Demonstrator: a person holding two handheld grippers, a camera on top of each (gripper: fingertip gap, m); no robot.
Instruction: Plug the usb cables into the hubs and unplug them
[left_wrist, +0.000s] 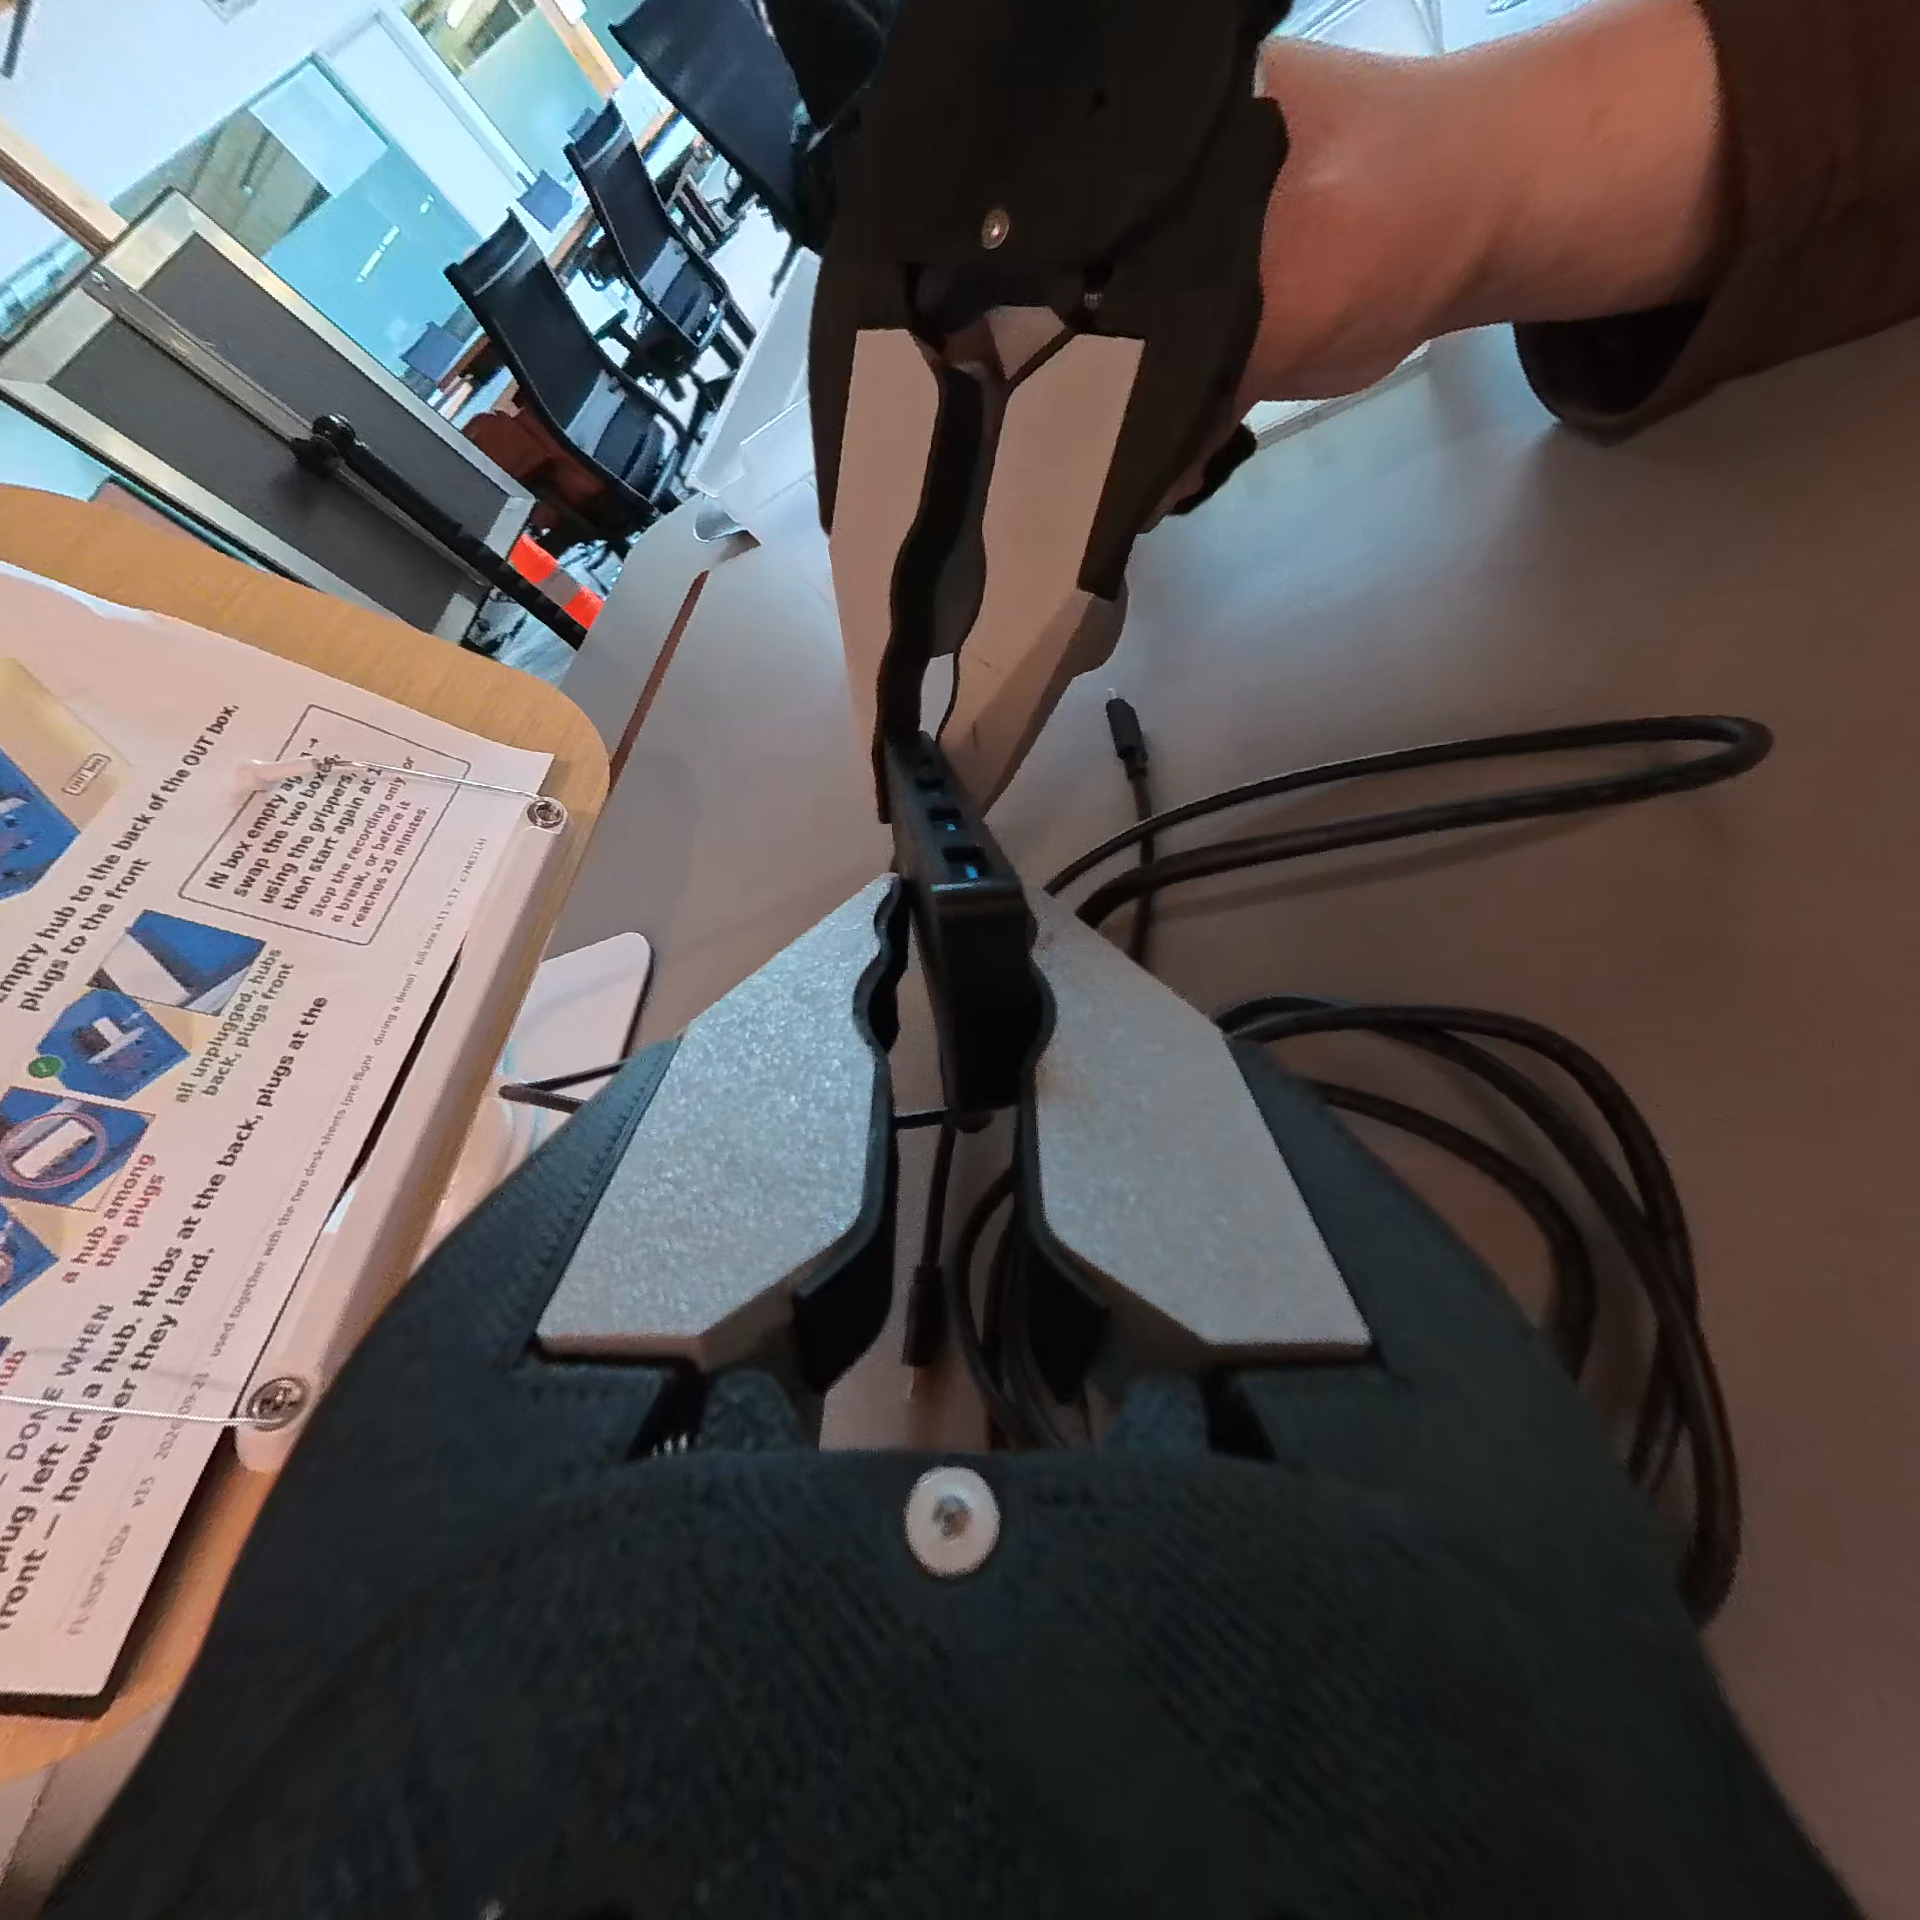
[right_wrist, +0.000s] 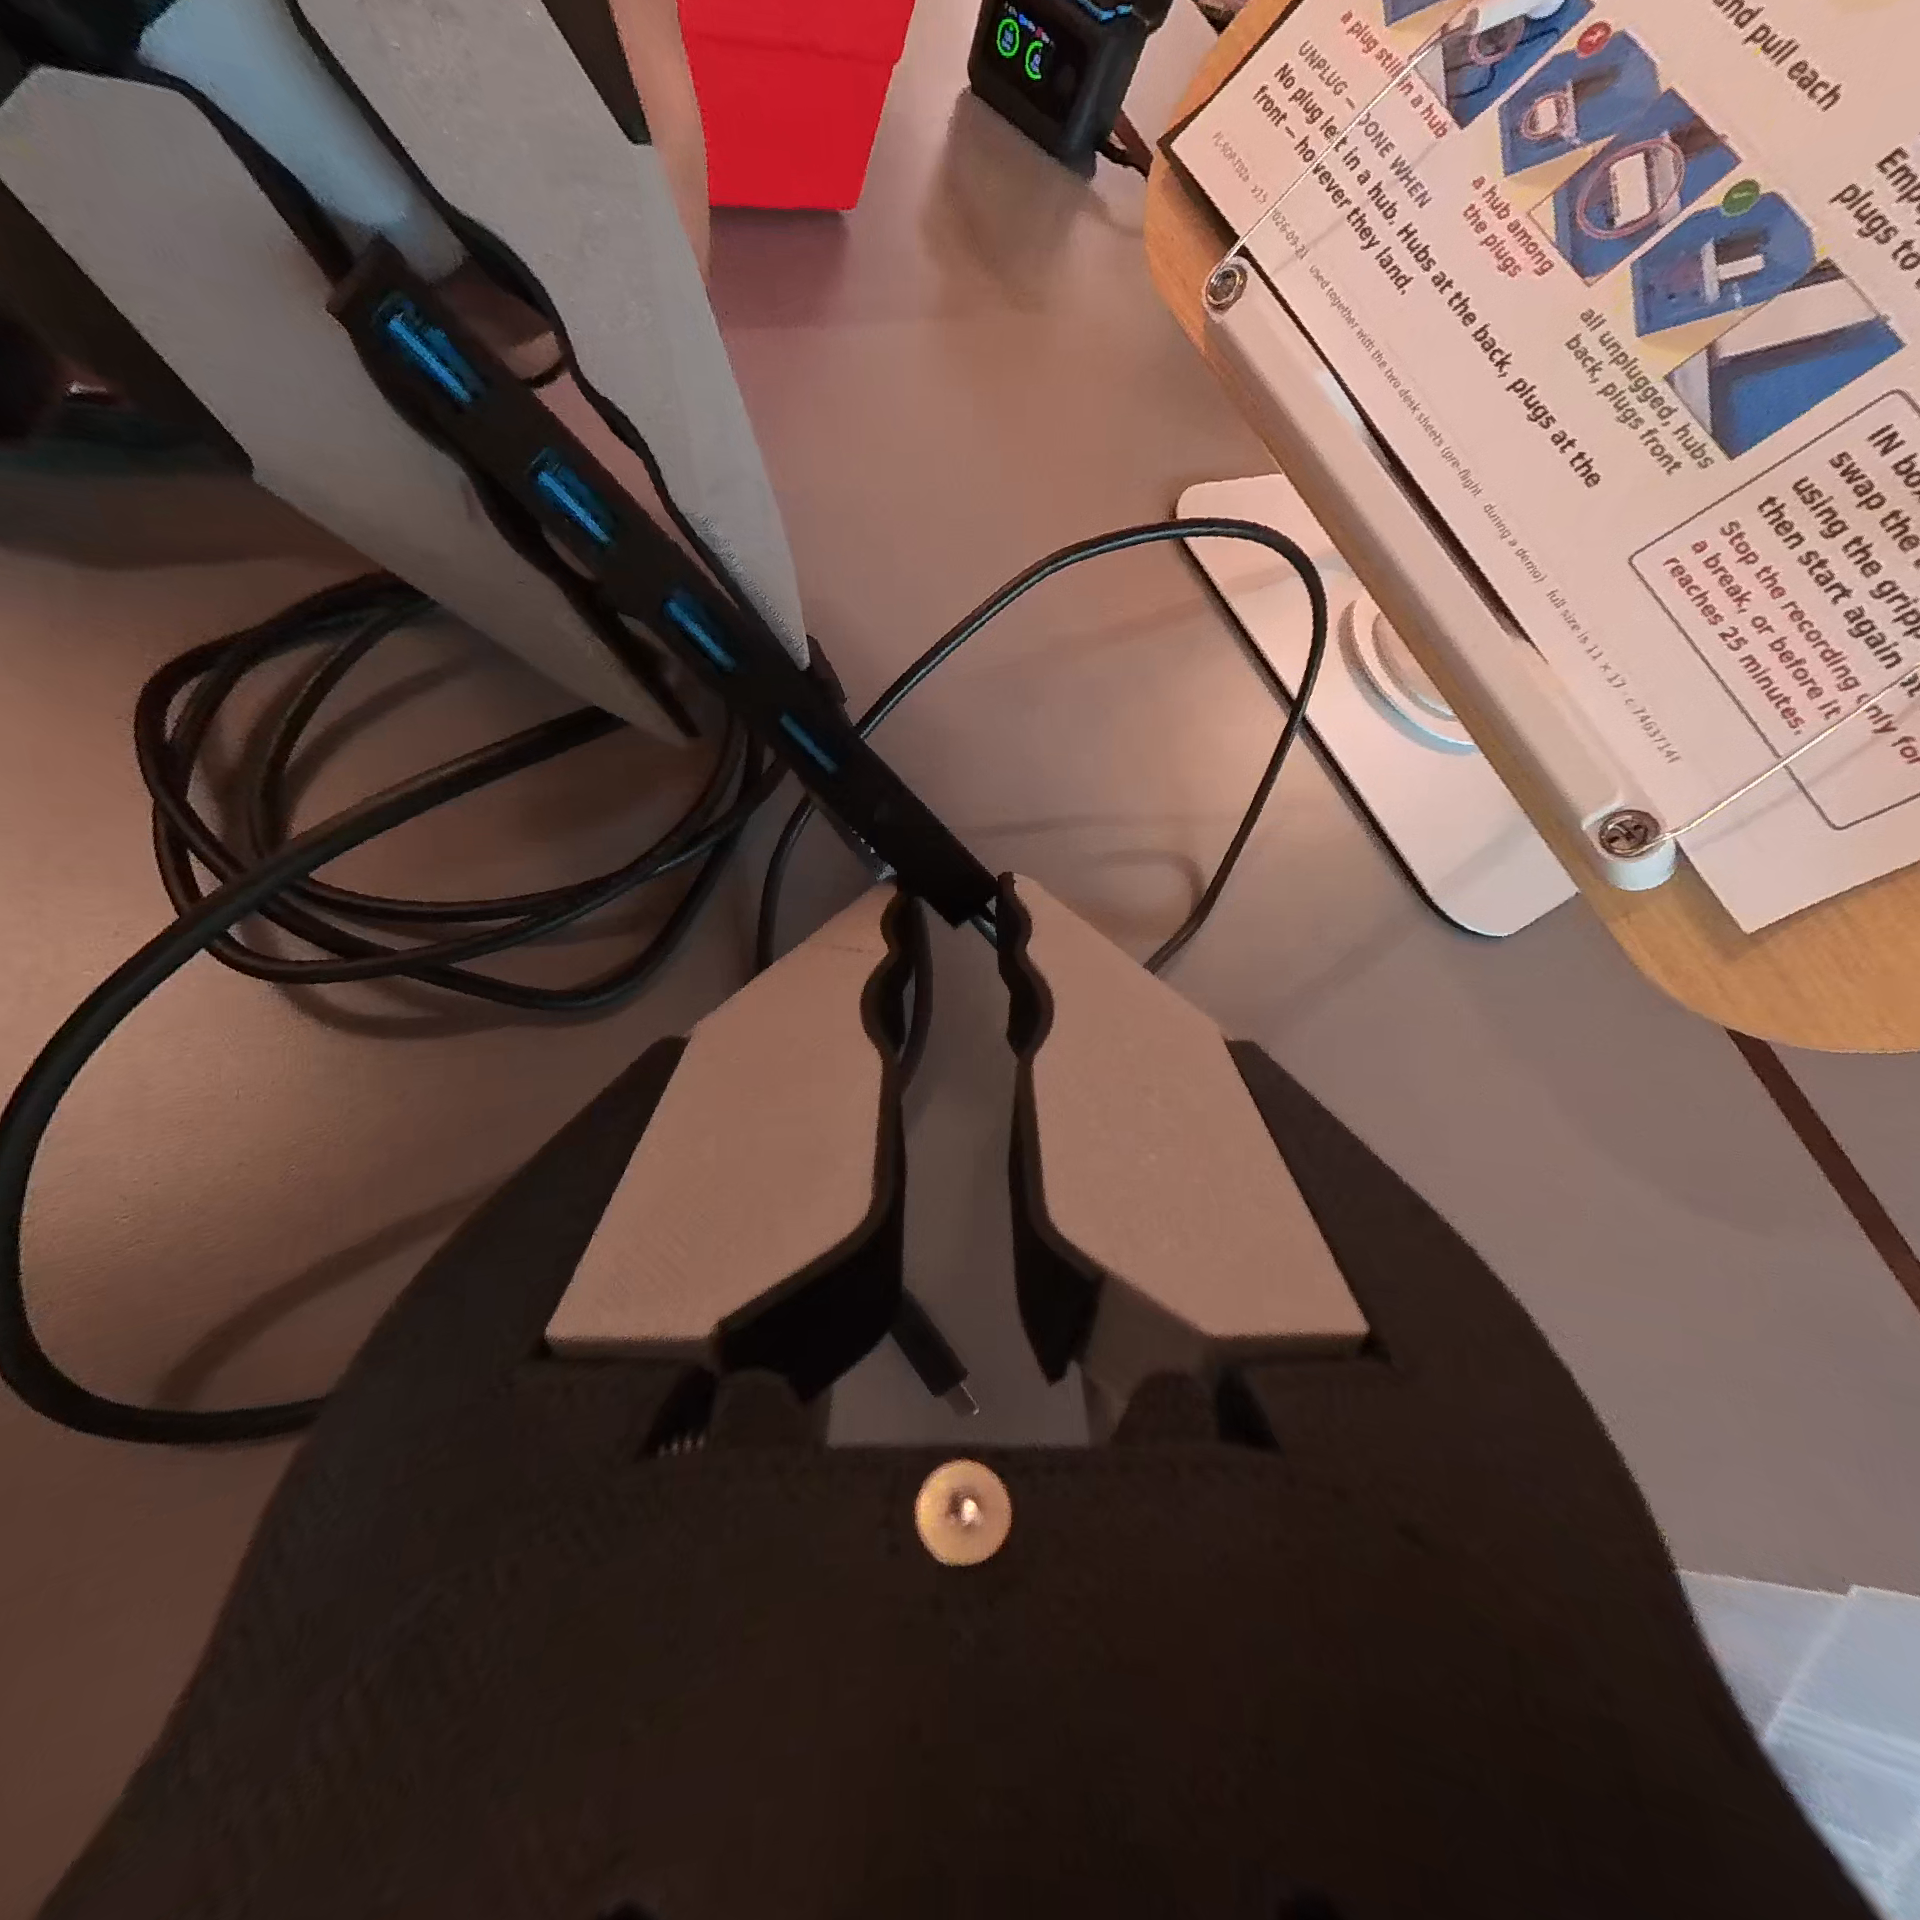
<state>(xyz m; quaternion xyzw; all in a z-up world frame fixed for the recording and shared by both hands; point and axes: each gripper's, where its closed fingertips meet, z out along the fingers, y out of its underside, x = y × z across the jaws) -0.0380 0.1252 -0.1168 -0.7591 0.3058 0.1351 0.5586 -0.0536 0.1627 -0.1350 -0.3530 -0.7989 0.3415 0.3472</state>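
A slim black USB hub (right_wrist: 582, 520) with several empty blue ports is held above the table between both grippers. My left gripper (left_wrist: 966, 956) is shut on one end of the hub (left_wrist: 971, 935); it shows at upper left in the right wrist view (right_wrist: 436, 343). My right gripper (right_wrist: 954, 914) is closed around the hub's other end, where a thin cable (right_wrist: 1311, 623) leaves it; it shows above in the left wrist view (left_wrist: 935, 748). Loose plugs lie on the table under the grippers (right_wrist: 940, 1371) (left_wrist: 920, 1320).
A coil of black cables (right_wrist: 270, 883) (left_wrist: 1558, 1143) lies on the grey table. An instruction sheet on a wooden board (right_wrist: 1558, 416) (left_wrist: 260, 987) sits on a white stand. A red box (right_wrist: 790, 104) and a small screen device (right_wrist: 1049, 62) stand beyond. A person's hand (left_wrist: 1455, 208) holds the right gripper. One gripper's finger ends stand about 5 cm off the other's.
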